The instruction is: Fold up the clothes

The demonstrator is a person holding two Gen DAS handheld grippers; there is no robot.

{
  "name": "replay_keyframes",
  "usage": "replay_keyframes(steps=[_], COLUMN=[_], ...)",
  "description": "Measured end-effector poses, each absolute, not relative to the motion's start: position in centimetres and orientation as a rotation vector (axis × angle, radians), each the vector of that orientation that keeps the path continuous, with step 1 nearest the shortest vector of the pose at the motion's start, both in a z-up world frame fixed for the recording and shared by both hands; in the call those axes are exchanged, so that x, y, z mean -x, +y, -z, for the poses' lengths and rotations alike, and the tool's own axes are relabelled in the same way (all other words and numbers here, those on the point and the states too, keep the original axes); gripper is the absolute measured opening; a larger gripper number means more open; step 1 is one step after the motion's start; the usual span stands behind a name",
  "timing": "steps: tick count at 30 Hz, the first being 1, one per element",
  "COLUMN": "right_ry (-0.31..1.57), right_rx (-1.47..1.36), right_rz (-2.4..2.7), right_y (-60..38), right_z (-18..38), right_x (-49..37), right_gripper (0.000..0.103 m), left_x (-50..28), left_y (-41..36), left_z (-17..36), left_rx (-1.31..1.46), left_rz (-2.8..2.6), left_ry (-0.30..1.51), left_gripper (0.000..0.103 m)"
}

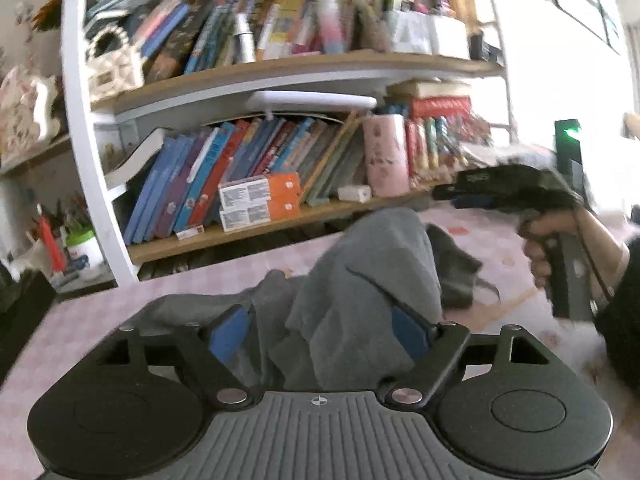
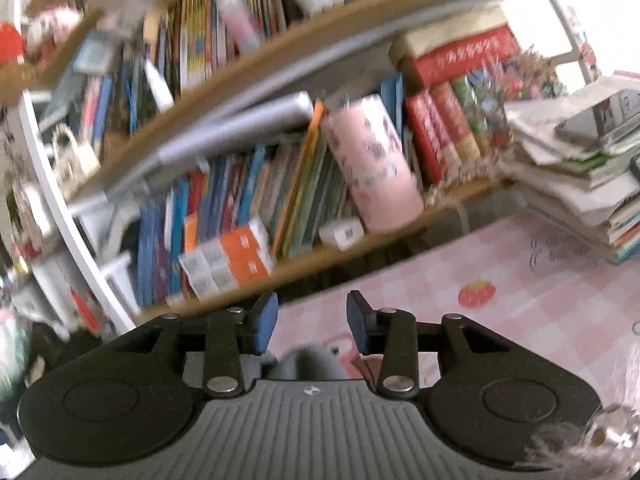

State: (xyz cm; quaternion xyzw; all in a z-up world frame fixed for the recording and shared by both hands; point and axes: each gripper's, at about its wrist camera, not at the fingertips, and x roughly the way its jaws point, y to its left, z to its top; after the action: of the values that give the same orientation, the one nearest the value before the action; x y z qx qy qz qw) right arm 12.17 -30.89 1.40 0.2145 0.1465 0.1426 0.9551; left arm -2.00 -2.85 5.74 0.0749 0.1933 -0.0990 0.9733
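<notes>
My left gripper (image 1: 320, 332) stood wide open, grey garment (image 1: 360, 280) bunched between its 2 blue pads (image 1: 228, 334); whether either pad pressed the cloth I could not tell. The garment lay heaped on the pink checked tablecloth (image 1: 200, 292), in front of the bookshelf (image 1: 280, 184). My right gripper (image 2: 312, 322) was partly open, nothing between its pads; a fold of the garment showed just below them. My right hand (image 1: 548, 240) gripped its handle, raised above the table.

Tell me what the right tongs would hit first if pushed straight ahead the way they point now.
Probably nothing close: the right tongs stand open above the pink checked tablecloth, the grey garment below them. Further on, likely the bookshelf's lower board, though depth is unclear.
</notes>
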Motion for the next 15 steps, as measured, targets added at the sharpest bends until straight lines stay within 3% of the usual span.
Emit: replay_keyframes(steps=[7,8,9,10,15], right_ry=[0.29,0.3,0.305,0.307,0.33], right_rx=[-0.447,-0.444,-0.438,-0.424,-0.381], right_rz=[-0.367,-0.38,-0.384,-0.385,-0.422], right_y=[-30.8,-30.6,-30.4,-30.2,-29.3], right_z=[-2.1,-2.1,-2.1,-2.1,-2.1], right_x=[-11.8,-11.8,-11.8,-11.7,-11.6], right_gripper=[0.04,0.04,0.04,0.04,0.04], left_x=[-1.0,-1.0,-0.8,-0.4,3.9], left_y=[-4.8,-5.1,-5.6,-6.3,-10.6], left_z=[-4.6,-4.4,-4.3,-4.1,-2.1], left_rx=[-0.086,-0.081,-0.09,-0.116,-0.415], left_rz=[0.145,0.151,0.176,0.222,0.468], left_ry=[0.412,0.411,0.414,0.421,0.444], left_gripper=[0.078,0.074,0.058,0.051,0.055])
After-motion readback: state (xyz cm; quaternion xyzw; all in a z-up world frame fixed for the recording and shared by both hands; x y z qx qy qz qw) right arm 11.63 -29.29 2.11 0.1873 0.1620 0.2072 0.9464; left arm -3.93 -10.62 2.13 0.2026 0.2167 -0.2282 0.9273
